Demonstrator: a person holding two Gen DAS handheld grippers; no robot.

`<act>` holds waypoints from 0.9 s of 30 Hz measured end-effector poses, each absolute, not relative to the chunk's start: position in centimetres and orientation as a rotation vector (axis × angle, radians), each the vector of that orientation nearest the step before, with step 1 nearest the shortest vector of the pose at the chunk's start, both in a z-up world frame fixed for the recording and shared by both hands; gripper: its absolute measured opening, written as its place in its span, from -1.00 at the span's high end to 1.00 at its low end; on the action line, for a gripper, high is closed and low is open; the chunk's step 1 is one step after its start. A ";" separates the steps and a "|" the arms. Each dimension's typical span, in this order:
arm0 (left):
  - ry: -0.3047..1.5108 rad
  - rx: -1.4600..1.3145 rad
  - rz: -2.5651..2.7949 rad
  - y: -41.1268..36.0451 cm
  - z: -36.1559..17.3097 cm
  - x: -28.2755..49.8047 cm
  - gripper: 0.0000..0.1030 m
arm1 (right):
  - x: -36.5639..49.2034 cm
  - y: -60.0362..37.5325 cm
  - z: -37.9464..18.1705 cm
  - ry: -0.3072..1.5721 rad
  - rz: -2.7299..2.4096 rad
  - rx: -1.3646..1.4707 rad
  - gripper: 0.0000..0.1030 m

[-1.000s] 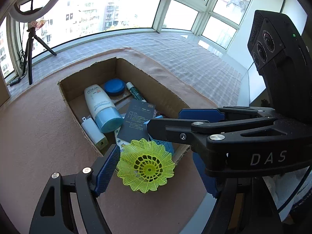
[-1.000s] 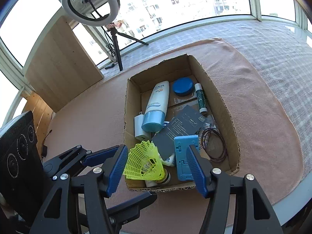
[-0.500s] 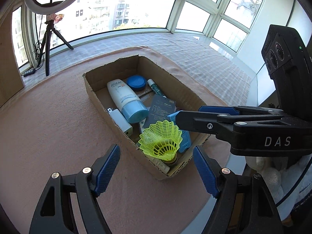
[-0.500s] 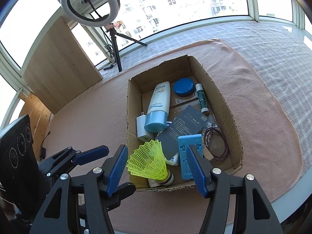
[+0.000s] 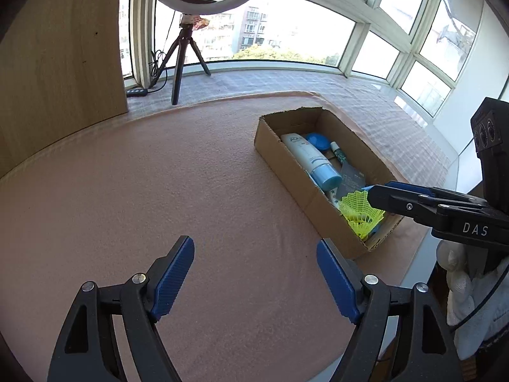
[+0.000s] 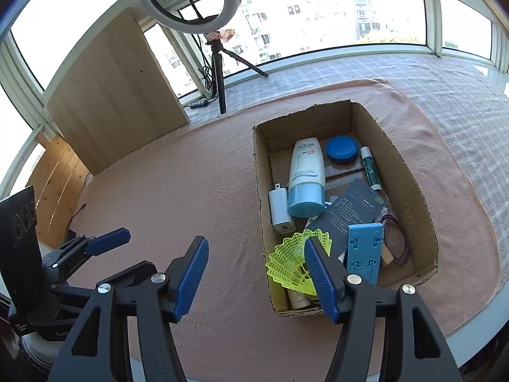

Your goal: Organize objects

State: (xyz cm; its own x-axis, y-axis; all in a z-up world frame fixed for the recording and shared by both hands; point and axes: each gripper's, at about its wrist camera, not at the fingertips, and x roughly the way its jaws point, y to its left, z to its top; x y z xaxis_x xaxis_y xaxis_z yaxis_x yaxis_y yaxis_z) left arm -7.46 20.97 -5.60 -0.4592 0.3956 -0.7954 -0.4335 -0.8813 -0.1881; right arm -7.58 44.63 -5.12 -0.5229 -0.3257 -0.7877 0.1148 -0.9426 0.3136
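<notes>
A yellow plastic shuttlecock (image 6: 291, 264) lies in the near end of an open cardboard box (image 6: 259, 172); it also shows in the left wrist view (image 5: 361, 213). The box (image 5: 286, 165) holds a white and blue AQUA tube (image 6: 305, 178), a blue round lid (image 6: 342, 149), a green tube (image 6: 370, 168), a white charger (image 6: 280, 211), a dark card (image 6: 350, 211), a blue stand (image 6: 362, 248) and a cord (image 6: 397, 238). My left gripper (image 5: 254, 283) is open and empty over the pink cloth, left of the box. My right gripper (image 6: 256, 275) is open and empty at the box's near left corner.
A pink cloth (image 5: 159, 191) covers the table. A ring light on a tripod (image 6: 216, 63) and a wooden board (image 6: 111, 89) stand at the back by the windows. The table's front edge (image 6: 461, 328) is close below the box.
The shuttlecock left my left gripper and lies in the box. My left gripper drew back and to the left, away from the box. My right gripper shifted left a little.
</notes>
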 end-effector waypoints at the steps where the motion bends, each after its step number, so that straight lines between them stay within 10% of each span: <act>1: 0.051 -1.259 2.354 19.9 -5.3 -7.5 -0.60 | -7.5 44.0 -5.0 -0.311 -2.519 1.366 -0.15; 27: -0.027 -1.296 2.749 4.5 -2.2 -4.1 -0.81 | -3.6 28.7 -2.3 0.031 -2.551 1.159 -0.41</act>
State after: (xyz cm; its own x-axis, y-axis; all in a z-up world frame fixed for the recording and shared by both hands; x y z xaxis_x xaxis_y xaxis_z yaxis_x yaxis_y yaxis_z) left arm -4.11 4.46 -2.21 -0.6321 0.0996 -0.7685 -0.0846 -0.9946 -0.0593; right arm -3.60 28.69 -2.26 -0.6103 -0.2944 -0.7354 0.3123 -0.9426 0.1182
